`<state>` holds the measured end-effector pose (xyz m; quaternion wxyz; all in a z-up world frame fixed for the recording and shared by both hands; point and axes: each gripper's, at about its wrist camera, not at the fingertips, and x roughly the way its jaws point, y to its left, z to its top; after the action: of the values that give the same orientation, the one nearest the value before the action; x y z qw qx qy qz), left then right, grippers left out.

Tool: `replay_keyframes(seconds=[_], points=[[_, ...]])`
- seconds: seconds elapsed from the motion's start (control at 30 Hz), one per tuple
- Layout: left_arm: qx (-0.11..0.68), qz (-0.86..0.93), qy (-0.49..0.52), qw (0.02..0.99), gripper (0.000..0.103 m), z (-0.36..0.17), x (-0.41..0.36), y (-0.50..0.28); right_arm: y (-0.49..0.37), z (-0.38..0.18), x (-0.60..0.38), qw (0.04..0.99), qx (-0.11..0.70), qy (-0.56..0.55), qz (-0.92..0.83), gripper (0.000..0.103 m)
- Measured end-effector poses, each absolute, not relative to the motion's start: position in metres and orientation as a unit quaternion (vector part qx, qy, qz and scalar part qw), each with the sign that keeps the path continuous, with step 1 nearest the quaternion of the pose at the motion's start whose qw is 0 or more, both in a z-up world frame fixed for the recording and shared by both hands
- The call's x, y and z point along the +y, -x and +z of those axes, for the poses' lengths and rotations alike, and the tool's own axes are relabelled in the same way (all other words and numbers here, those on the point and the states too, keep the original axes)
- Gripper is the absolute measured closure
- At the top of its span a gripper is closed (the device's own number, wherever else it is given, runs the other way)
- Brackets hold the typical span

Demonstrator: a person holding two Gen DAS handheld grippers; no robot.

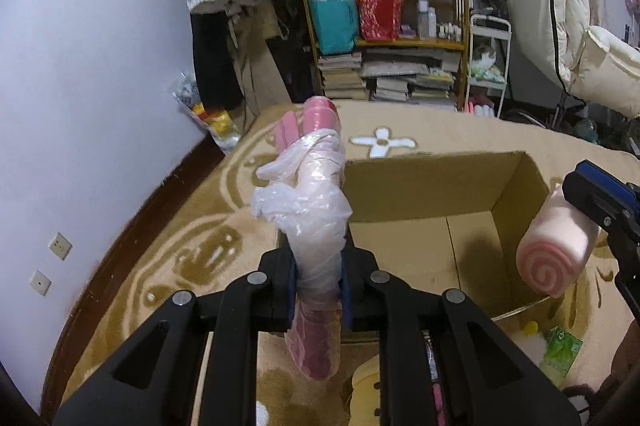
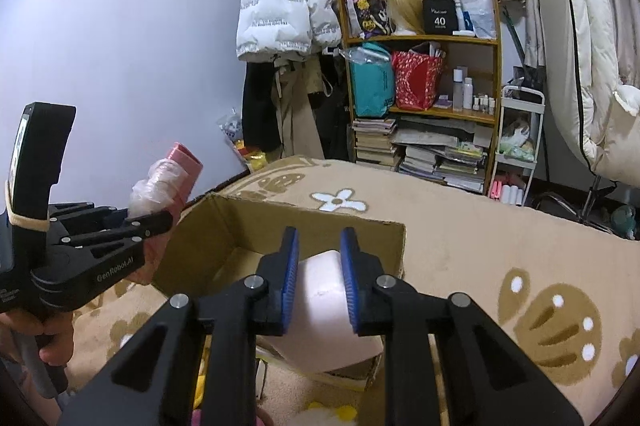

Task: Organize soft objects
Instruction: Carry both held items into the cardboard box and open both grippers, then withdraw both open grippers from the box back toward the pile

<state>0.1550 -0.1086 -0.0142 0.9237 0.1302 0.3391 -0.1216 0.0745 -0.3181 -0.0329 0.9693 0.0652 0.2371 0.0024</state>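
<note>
My left gripper (image 1: 319,278) is shut on a pink bundle in a clear plastic bag (image 1: 316,210) and holds it upright left of an open cardboard box (image 1: 416,186). It also shows in the right wrist view (image 2: 168,182). My right gripper (image 2: 319,266) is shut on a pale pink swirl roll plush (image 2: 324,290) and holds it above the near right side of the box (image 2: 224,226). In the left wrist view the roll (image 1: 554,254) shows its pink spiral end over the box's right wall.
The box sits on a beige patterned rug (image 2: 500,246). A green carton (image 1: 562,350) and a yellow plush (image 1: 366,390) lie on the rug near me. A wooden shelf (image 2: 424,82) with books, a white cart (image 2: 520,138) and hanging coats stand behind.
</note>
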Motion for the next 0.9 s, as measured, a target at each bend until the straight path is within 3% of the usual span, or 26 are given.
replay_keyframes(seconds=[0.1,0.27,0.37,0.5,0.57,0.67,0.73,0.83,0.9], points=[[0.354,-0.117,-0.129,0.919,0.082,-0.024,-0.107,-0.161,-0.080,-0.038,-0.320,0.966,0.249,-0.072,0.023,0.080],[0.380,-0.111,-0.127,0.909,0.079,-0.039,-0.103,-0.172,-0.086,-0.048,-0.324,0.960,0.266,-0.084,0.022,0.048],[0.378,-0.101,-0.130,0.911,0.069,-0.038,-0.099,-0.171,-0.087,-0.052,-0.327,0.957,0.275,-0.088,0.018,0.039],[0.368,-0.094,-0.129,0.916,0.048,-0.033,-0.096,-0.167,-0.085,-0.053,-0.333,0.952,0.288,-0.098,0.013,0.023],[0.350,-0.087,-0.128,0.924,0.045,-0.028,-0.092,-0.160,-0.082,-0.054,-0.336,0.950,0.294,-0.106,0.007,0.013],[0.350,-0.085,-0.131,0.923,0.041,-0.024,-0.088,-0.157,-0.077,-0.056,-0.338,0.946,0.302,-0.116,0.008,0.010],[0.352,-0.086,-0.120,0.925,0.023,-0.021,-0.083,-0.156,-0.075,-0.056,-0.338,0.944,0.309,-0.115,0.006,0.010],[0.348,-0.083,-0.100,0.929,0.016,-0.016,-0.074,-0.151,-0.069,-0.054,-0.335,0.943,0.311,-0.117,0.005,0.001],[0.345,-0.079,-0.099,0.930,0.011,-0.013,-0.071,-0.147,-0.064,-0.051,-0.333,0.945,0.306,-0.117,0.004,0.000]])
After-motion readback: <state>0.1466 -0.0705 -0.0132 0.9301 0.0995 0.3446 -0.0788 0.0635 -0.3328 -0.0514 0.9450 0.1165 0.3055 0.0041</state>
